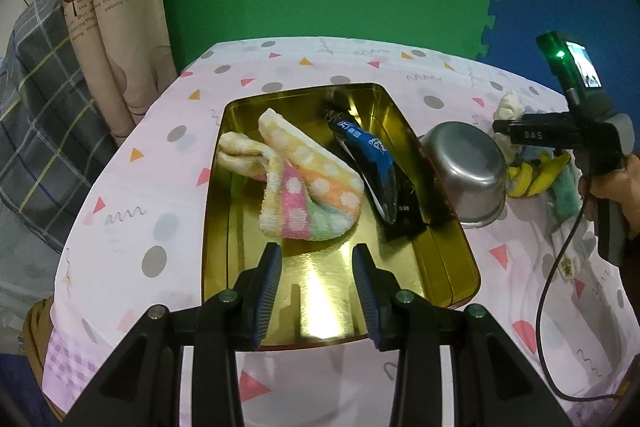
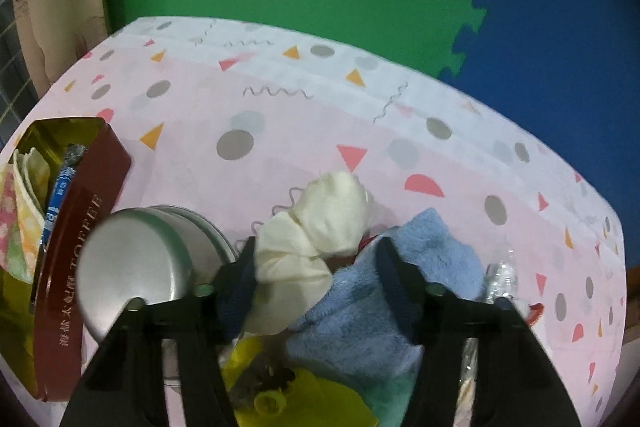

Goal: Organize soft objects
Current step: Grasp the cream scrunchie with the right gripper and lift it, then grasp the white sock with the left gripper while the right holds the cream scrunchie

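A polka-dot pastel towel [image 1: 304, 183] lies in the gold tin [image 1: 236, 227] beside a blue and black packet [image 1: 372, 167]. My left gripper [image 1: 318, 283] is open and empty, just above the tin's near end. My right gripper [image 2: 316, 259] is open over a pile of soft things: a cream cloth [image 2: 320, 227] lies between its fingers, with a light blue towel [image 2: 380, 307] under the right finger and a yellow item [image 2: 304, 399] below. The right gripper also shows in the left wrist view [image 1: 500, 127], over the same pile [image 1: 532, 171].
An upturned steel bowl [image 1: 468, 171] stands between the tin and the pile; it also shows in the right wrist view [image 2: 140, 275]. The tin's red "TOFFEE" wall [image 2: 76, 267] is at the left. A crinkled clear wrapper [image 2: 500, 279] lies right of the pile. Pink patterned tablecloth [image 2: 360, 115] stretches beyond.
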The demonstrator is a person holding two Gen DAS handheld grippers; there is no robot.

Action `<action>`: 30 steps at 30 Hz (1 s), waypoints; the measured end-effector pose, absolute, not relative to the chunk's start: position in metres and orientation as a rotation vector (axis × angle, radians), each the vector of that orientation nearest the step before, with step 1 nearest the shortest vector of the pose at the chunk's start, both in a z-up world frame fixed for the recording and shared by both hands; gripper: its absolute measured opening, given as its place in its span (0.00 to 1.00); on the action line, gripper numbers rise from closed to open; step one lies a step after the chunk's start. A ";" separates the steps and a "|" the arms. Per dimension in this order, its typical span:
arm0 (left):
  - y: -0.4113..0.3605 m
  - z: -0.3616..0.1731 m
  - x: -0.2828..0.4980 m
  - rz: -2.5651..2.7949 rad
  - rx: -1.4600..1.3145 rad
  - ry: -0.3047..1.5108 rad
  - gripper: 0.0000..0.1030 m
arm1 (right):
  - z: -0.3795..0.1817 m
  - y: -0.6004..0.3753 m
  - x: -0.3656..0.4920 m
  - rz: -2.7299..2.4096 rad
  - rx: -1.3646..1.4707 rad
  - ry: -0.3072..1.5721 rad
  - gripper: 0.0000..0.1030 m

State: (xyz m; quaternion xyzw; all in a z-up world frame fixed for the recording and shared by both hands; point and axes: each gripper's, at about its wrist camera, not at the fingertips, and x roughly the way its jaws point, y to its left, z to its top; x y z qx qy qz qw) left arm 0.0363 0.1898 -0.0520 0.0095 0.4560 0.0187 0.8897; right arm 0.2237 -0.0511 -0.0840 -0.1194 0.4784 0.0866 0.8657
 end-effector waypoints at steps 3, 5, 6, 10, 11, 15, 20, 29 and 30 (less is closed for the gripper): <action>0.189 -0.051 0.038 0.036 0.017 0.948 0.36 | -0.079 -0.057 0.223 0.199 -0.209 0.994 0.22; 0.188 -0.051 0.039 0.032 0.017 0.947 0.36 | -0.072 -0.062 0.220 0.213 -0.176 0.977 0.15; 0.187 -0.051 0.040 0.029 0.017 0.947 0.36 | -0.067 -0.064 0.218 0.221 -0.164 0.961 0.14; 0.179 -0.051 0.042 0.010 0.021 0.949 0.36 | -0.049 -0.070 0.208 0.230 -0.150 0.917 0.13; 0.176 -0.050 0.043 0.001 0.022 0.947 0.36 | -0.045 -0.072 0.206 0.234 -0.144 0.910 0.13; 0.165 -0.047 0.045 -0.039 0.017 0.942 0.36 | -0.028 -0.082 0.191 0.253 -0.120 0.876 0.13; 0.144 -0.044 0.049 -0.101 0.017 0.940 0.36 | -0.009 -0.095 0.170 0.264 -0.118 0.845 0.13; 0.090 -0.048 0.055 -0.254 0.042 0.966 0.36 | 0.014 -0.133 0.135 0.238 -0.099 0.813 0.13; 0.085 -0.049 0.055 -0.264 0.048 0.970 0.36 | 0.016 -0.140 0.132 0.228 -0.097 0.811 0.13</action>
